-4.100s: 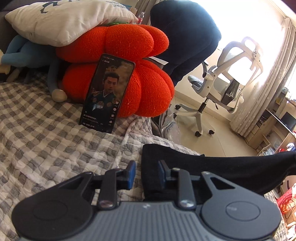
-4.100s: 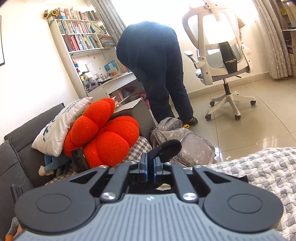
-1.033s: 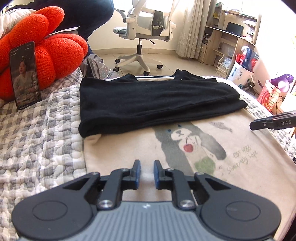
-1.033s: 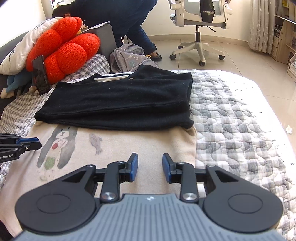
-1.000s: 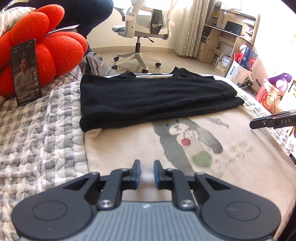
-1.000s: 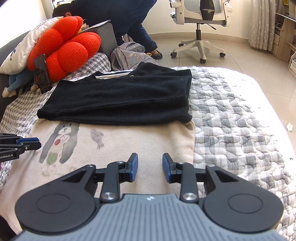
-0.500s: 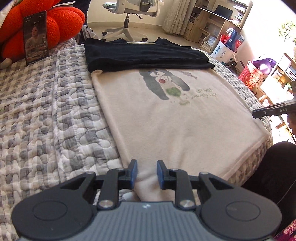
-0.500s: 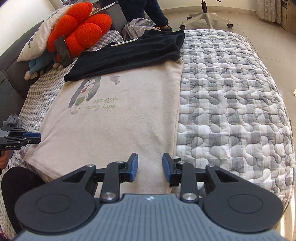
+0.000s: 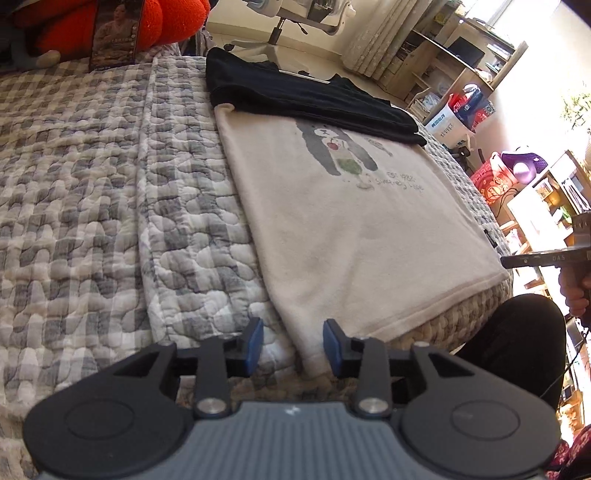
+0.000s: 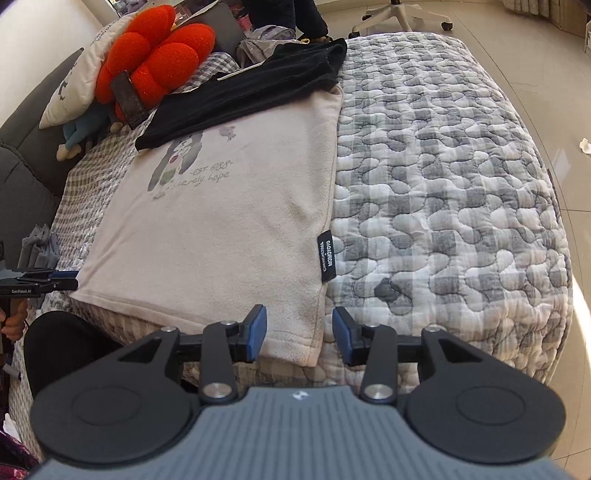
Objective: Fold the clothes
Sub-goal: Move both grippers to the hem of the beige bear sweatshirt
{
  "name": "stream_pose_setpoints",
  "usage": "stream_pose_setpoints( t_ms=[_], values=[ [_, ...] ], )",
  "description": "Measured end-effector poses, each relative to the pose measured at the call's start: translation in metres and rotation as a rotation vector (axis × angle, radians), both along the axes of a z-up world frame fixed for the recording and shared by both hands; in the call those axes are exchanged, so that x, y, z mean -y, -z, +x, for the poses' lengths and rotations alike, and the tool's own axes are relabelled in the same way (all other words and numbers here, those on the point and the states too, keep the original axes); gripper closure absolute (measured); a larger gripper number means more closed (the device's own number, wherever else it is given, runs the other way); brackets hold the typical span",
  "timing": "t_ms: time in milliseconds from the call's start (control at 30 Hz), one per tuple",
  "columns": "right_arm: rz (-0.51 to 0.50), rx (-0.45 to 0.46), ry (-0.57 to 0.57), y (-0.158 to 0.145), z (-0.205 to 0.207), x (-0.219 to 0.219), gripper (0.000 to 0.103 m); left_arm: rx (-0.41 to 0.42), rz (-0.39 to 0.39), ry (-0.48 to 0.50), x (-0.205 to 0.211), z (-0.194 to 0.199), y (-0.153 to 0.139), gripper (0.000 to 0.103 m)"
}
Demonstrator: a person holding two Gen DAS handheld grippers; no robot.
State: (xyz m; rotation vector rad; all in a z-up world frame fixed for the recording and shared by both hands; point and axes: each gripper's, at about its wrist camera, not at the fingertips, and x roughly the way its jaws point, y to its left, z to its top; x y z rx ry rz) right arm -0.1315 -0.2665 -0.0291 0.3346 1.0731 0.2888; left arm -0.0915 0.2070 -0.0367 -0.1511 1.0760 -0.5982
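A cream shirt with a bear print (image 9: pixel 343 221) (image 10: pixel 229 221) lies flat on the quilted bed, its hem at the near edge. A folded black garment (image 9: pixel 306 99) (image 10: pixel 251 88) rests across its far end. My left gripper (image 9: pixel 291 347) is open, its fingers on either side of the hem's near left corner. My right gripper (image 10: pixel 300 334) is open too and straddles the near right corner, just below a black side label (image 10: pixel 327 260). Each gripper shows in the other's view: the right gripper (image 9: pixel 546 258) and the left gripper (image 10: pixel 40 282).
The grey checked quilt (image 10: pixel 443 184) covers the bed. An orange cushion (image 10: pixel 159 62), a white pillow (image 10: pixel 77 77) and a propped phone (image 9: pixel 114 37) sit at the far left. A person's dark knee (image 9: pixel 517 343) is at the bed's near edge. An office chair (image 9: pixel 295 14) stands on the floor beyond.
Both grippers have drawn back from the shirt's middle to its near hem corners. Their jaws have opened wider.
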Motion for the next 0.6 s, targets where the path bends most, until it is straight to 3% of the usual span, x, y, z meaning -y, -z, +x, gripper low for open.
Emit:
stream_pose_setpoints(
  t_ms=[167,367,433,533,600],
  values=[
    [0.033,-0.017,-0.002,0.005,-0.001,-0.001,0.058,-0.059,-0.074,-0.036,-0.011,-0.002,0.004,0.07],
    [0.059,-0.013,-0.001,0.007,-0.005,0.001,0.08,-0.1,-0.095,-0.035,-0.008,-0.004,0.01,0.093],
    [0.1,-0.007,0.009,0.005,-0.005,0.005,0.09,-0.102,-0.114,-0.027,-0.008,-0.004,0.009,0.095],
    [0.15,0.016,0.022,-0.002,-0.005,0.009,0.091,-0.096,-0.174,-0.022,-0.011,-0.005,0.003,0.095],
    [0.196,0.039,0.056,-0.009,-0.003,0.014,0.091,-0.097,-0.269,-0.043,-0.017,-0.002,-0.001,0.095]
  ],
)
